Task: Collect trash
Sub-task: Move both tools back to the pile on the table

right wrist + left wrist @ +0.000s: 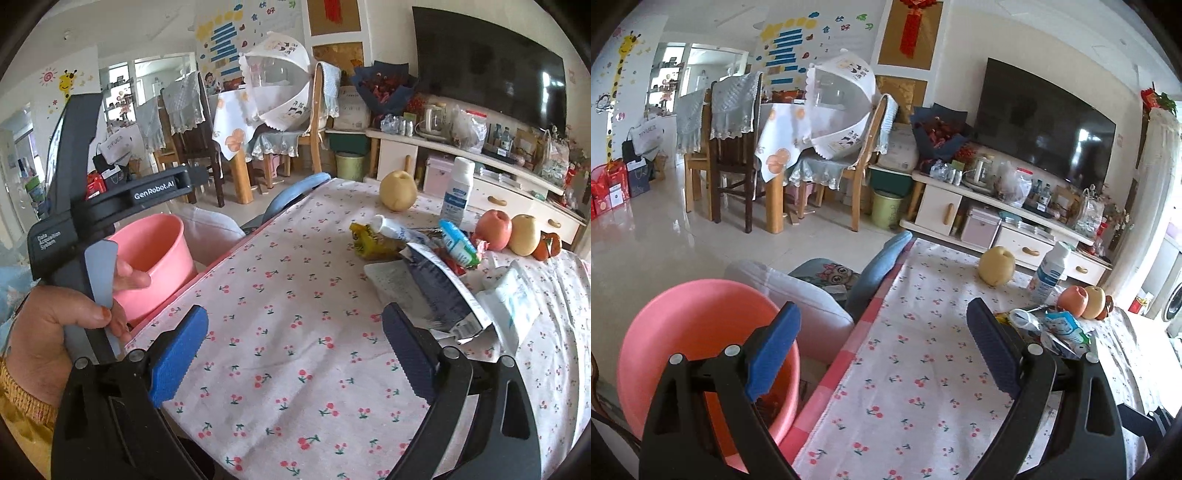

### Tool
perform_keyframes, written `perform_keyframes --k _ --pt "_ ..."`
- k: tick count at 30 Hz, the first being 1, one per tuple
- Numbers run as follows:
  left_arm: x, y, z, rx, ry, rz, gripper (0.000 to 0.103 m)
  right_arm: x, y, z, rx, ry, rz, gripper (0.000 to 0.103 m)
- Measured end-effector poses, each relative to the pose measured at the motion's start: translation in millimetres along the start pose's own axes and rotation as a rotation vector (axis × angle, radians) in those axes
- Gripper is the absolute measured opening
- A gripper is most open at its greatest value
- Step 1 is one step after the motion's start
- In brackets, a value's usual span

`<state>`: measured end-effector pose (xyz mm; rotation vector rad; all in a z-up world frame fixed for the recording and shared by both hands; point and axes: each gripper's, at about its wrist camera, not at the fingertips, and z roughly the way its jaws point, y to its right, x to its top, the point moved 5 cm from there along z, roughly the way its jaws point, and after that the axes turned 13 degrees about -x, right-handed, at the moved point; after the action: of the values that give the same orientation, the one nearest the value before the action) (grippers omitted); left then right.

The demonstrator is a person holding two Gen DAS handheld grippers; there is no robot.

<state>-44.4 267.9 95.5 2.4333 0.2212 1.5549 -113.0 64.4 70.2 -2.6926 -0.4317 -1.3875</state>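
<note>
The left tongs (pixel 882 354) are wide open and hold nothing. They hang over the left edge of the table (pixel 916 387), which has a white cloth with little red cherries on it. One blue pad (pixel 774 354) sits above the pink bucket (pixel 683 332), and the other pad is over the cloth. The bucket stands just beside the table, lower than the table top.

The right tongs (pixel 295 354) are wide open too, with nothing between them. They hang over a bare part of the cherry cloth.

From the right wrist camera you can see the person's left hand (pixel 59 325) holding the other tool, right next to the pink bucket (pixel 155 258).

The trash lies in a pile on the right side of the table. There is a yellow wrapper (pixel 369 240), a torn dark packet (pixel 447 291) with a white edge, and a small blue and white carton (pixel 458 243). A white tissue pack (pixel 513 302) lies just beside the torn packet.

Behind the pile stand a white bottle (pixel 458 188) and a yellow pear (pixel 398 190). A red apple (pixel 493 229) and 1 more yellow pear (pixel 523 234) sit close together near the far right edge.
</note>
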Motion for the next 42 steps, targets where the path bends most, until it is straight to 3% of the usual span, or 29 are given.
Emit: perform_keyframes --k 22,34,42 --pt "-27.4 61.6 37.3 -0.049 -0.120 0.056 0.092 -8.2 71.1 -4.2 -0.042 0.007 0.100 0.095" --pt "-51.3 113.8 58.7 -0.160 -0.209 0.102 0.092 -4.5 143.3 -11.6 -0.103 0.023 0.215 0.095" --pt "-74.1 162.8 75.2 -0.303 -0.286 0.087 0.092 -14.0 211.8 -1.7 -0.183 -0.027 0.350 0.095"
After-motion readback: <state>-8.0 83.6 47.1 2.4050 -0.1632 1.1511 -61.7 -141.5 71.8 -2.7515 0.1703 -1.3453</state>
